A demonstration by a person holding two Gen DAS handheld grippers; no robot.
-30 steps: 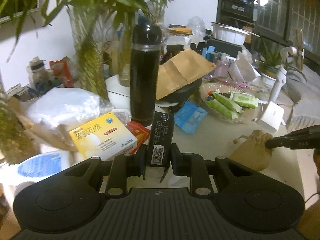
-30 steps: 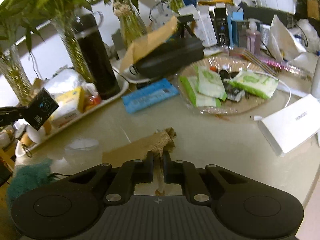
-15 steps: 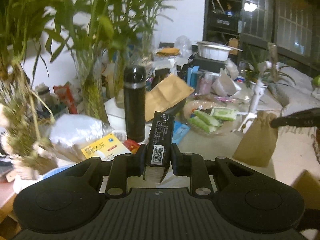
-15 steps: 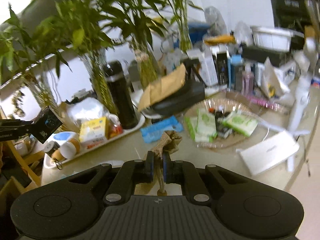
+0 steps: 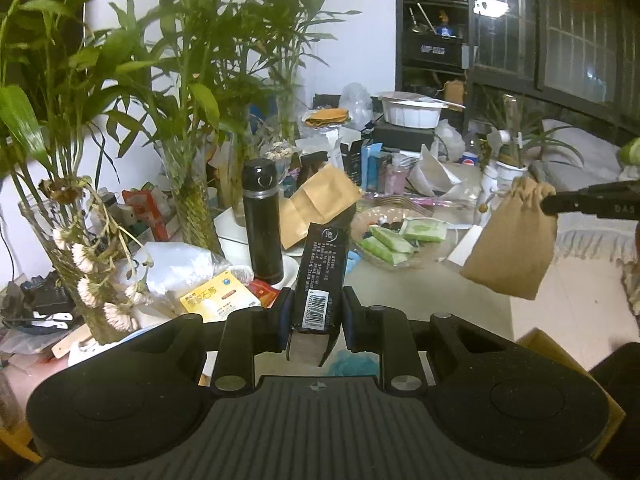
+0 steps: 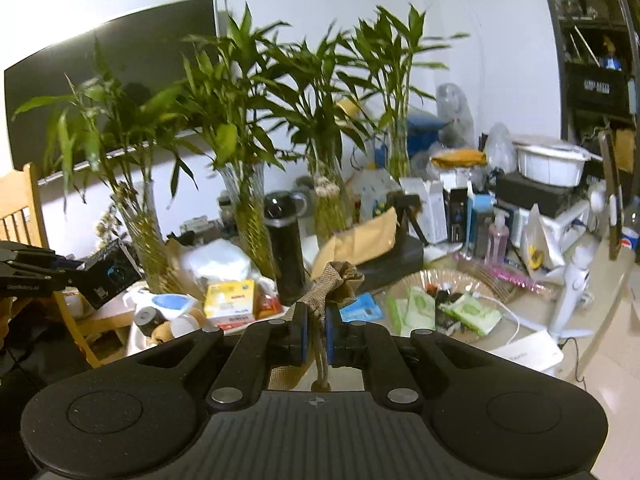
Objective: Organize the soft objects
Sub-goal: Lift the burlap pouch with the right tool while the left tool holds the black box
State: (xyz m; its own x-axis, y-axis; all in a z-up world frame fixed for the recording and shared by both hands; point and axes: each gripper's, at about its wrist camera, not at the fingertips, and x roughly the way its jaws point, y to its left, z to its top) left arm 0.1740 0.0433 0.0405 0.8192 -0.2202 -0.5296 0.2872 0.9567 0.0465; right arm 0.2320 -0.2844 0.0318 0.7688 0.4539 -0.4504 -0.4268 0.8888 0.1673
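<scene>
- Burlap pouch (image 5: 513, 240) is pinched at its gathered neck by the right gripper (image 6: 315, 332); contents are concealed, body hangs clear of the table (image 5: 424, 276).
- Black carton (image 5: 319, 280) is clamped by the left gripper (image 5: 316, 322); its lower end is hidden.
- Green packets (image 5: 386, 239) are seen in the glass dish (image 5: 362, 222).

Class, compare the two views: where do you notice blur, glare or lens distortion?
Left wrist view: mostly sharp, a ceiling light flares at top right, and the shelf frame bows from the fisheye. Right wrist view: bamboo leaves are smeared by motion blur, the wall screen bends, its top edge glares white, corners go dark.
</scene>
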